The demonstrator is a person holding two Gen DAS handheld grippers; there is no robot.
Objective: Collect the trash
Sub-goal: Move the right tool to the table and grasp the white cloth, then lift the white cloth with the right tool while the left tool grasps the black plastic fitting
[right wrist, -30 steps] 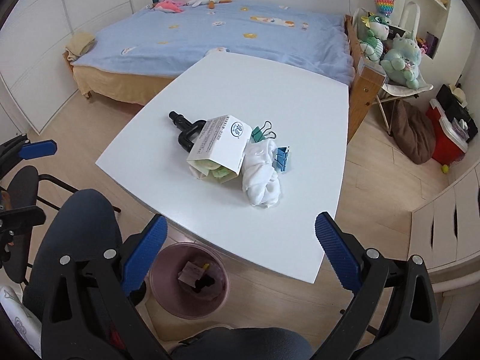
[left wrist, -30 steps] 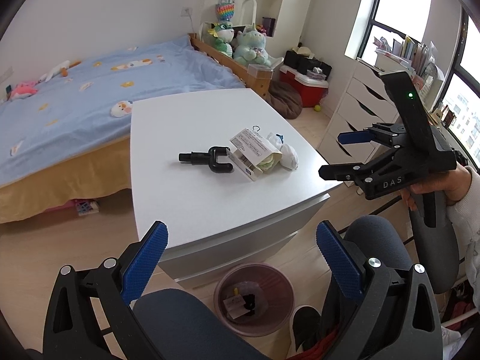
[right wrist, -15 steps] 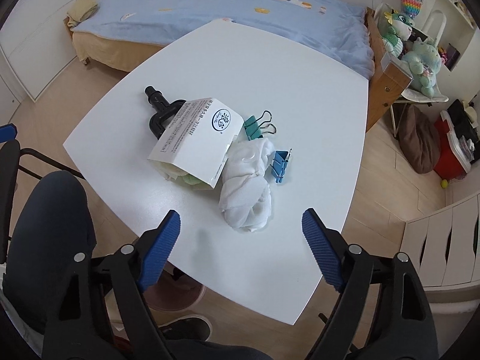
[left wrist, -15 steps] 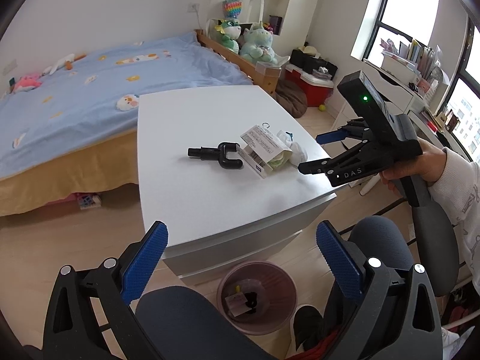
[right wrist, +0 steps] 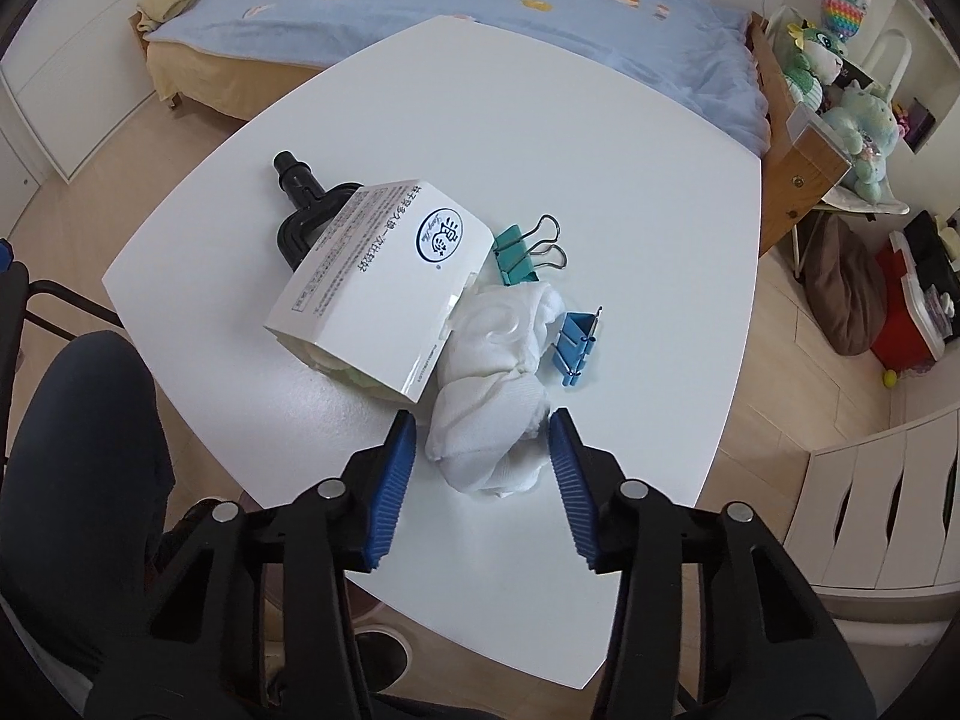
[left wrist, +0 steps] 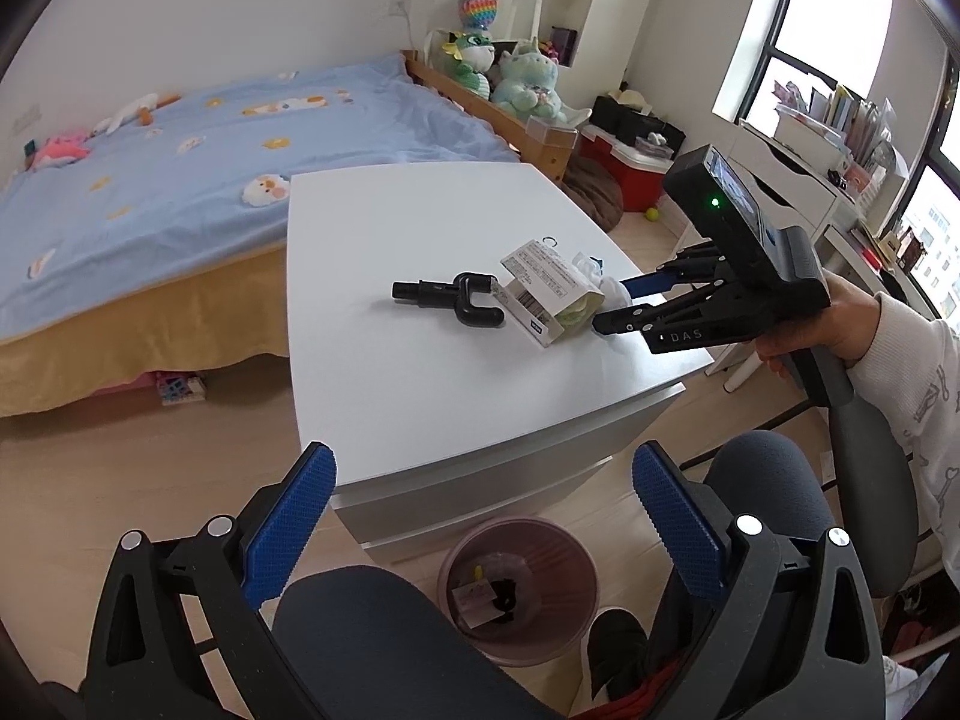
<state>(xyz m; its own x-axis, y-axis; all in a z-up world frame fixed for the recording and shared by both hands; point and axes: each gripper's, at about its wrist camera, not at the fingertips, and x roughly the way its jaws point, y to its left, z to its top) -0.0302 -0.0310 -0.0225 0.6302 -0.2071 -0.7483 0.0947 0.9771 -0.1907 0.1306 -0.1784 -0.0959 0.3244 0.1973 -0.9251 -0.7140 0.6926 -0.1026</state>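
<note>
A crumpled white tissue wad (right wrist: pixel 498 402) lies on the white table (right wrist: pixel 600 168), beside a white printed carton (right wrist: pixel 378 294) with green stuff under it. My right gripper (right wrist: pixel 483 426) is open, its blue pads on either side of the wad's near end, not pressing it. In the left wrist view the right gripper (left wrist: pixel 624 300) reaches to the carton (left wrist: pixel 549 294) and the wad (left wrist: pixel 606 279). My left gripper (left wrist: pixel 480 516) is open and empty, held off the table's near edge above a pink trash bin (left wrist: pixel 519 585) with scraps inside.
A black U-shaped tool (right wrist: pixel 303 210) lies behind the carton. A teal binder clip (right wrist: pixel 522 252) and a blue binder clip (right wrist: pixel 576 342) lie by the wad. A bed (left wrist: pixel 150 180), white drawers (right wrist: pixel 870 510) and my knee (right wrist: pixel 78 420) surround the table.
My right gripper moved forward and down over the table and narrowed until its fingers straddle the tissue wad. The left gripper drifted slightly; it stays open.
</note>
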